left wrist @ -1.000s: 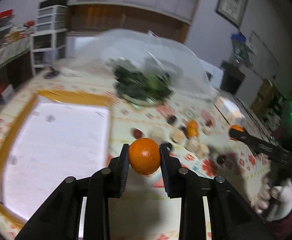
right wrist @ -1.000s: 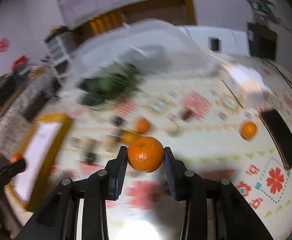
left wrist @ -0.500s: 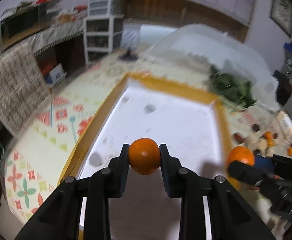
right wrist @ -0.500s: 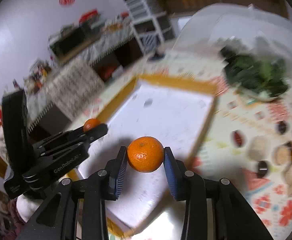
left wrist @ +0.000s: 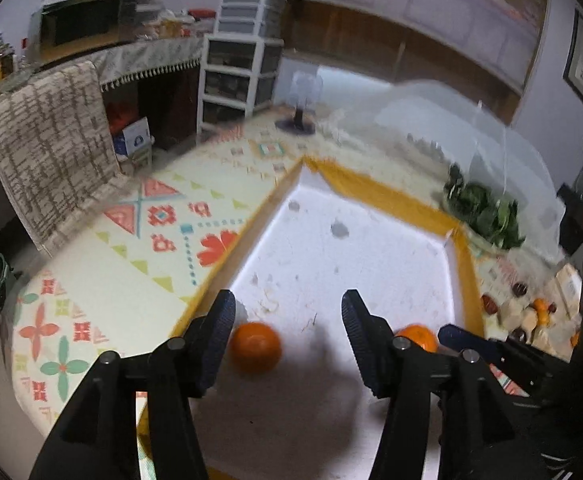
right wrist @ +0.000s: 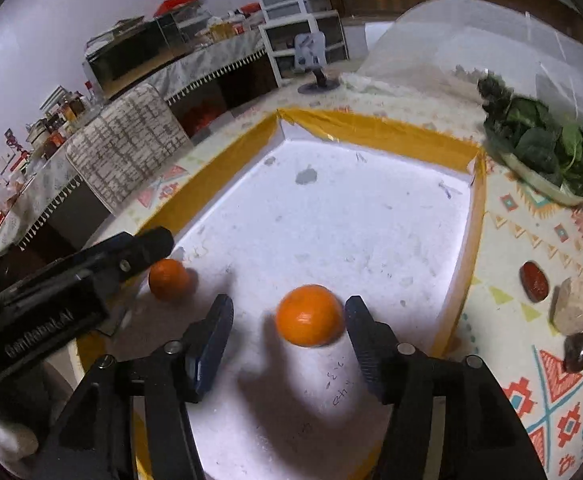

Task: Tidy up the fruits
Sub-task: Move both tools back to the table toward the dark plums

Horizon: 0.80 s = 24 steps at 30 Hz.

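Both grippers hang over a white foam tray with a yellow taped rim point(left wrist: 375, 194) point(right wrist: 371, 128). My left gripper point(left wrist: 287, 326) is open; an orange tangerine point(left wrist: 254, 346) lies on the tray floor by its left finger. My right gripper point(right wrist: 289, 330) is open; a second tangerine point(right wrist: 309, 315) lies on the tray between its fingers, close to the right one. The right view shows the left gripper's finger point(right wrist: 131, 252) beside the first tangerine point(right wrist: 168, 280). The left view shows the second tangerine point(left wrist: 417, 336) behind the right gripper's finger point(left wrist: 487, 350).
A plate of green leaves point(right wrist: 543, 148) point(left wrist: 483, 216) sits past the tray under a clear dome. Red dates point(right wrist: 533, 281), pale nuts point(right wrist: 571, 306) and more small tangerines point(left wrist: 540, 305) lie on the patterned tablecloth right of the tray. A small fan point(left wrist: 301, 96) stands behind.
Both grippers were shut on a tangerine half a second ago. Both have opened and the two tangerines now lie on the tray floor. Both grippers moved from the fruit pile to the tray.
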### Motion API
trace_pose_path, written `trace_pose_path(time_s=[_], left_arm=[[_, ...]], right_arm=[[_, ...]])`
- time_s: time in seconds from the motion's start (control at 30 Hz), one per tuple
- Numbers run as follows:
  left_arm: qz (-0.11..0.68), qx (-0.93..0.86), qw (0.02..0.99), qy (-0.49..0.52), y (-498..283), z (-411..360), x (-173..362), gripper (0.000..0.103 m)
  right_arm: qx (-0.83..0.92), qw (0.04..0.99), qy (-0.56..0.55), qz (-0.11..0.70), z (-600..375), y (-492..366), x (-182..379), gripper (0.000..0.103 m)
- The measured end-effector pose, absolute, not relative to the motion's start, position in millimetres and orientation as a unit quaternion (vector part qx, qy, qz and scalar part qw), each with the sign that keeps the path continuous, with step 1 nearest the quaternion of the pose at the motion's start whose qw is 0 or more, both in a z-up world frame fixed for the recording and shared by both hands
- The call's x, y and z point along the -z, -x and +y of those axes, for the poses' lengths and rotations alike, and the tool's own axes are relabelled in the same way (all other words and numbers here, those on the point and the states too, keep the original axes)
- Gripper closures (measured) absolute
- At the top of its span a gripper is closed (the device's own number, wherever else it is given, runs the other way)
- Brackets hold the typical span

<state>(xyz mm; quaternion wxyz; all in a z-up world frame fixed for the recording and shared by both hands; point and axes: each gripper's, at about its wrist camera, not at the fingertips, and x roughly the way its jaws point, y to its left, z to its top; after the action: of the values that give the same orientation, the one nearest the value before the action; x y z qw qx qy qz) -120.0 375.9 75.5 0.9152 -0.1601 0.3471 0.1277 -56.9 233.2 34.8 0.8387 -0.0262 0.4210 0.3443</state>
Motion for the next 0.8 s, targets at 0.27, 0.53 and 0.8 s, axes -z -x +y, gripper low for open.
trace_pose_path(time_s=[0.27,0.53,0.8], left_arm=[[0.208,-0.131,0.963,0.112,164.4,329.1,-142.0,0.000],[0.251,-0.016,0.963,0.092,149.5,256.1,-148.0,0.000],[0.294,0.056,0.952,0.069,122.4,182.7,-121.1,0.000]], right_arm=[[-0.293,0.906,0.017,0.306,152.8,89.9,-101.1,0.016],[-0.175,0.924,-0.032,0.338,-13.6,77.0,-96.6,0.009],[-0.119,0.900,-0.103,0.407,-118.0,61.3,-44.0,0.026]])
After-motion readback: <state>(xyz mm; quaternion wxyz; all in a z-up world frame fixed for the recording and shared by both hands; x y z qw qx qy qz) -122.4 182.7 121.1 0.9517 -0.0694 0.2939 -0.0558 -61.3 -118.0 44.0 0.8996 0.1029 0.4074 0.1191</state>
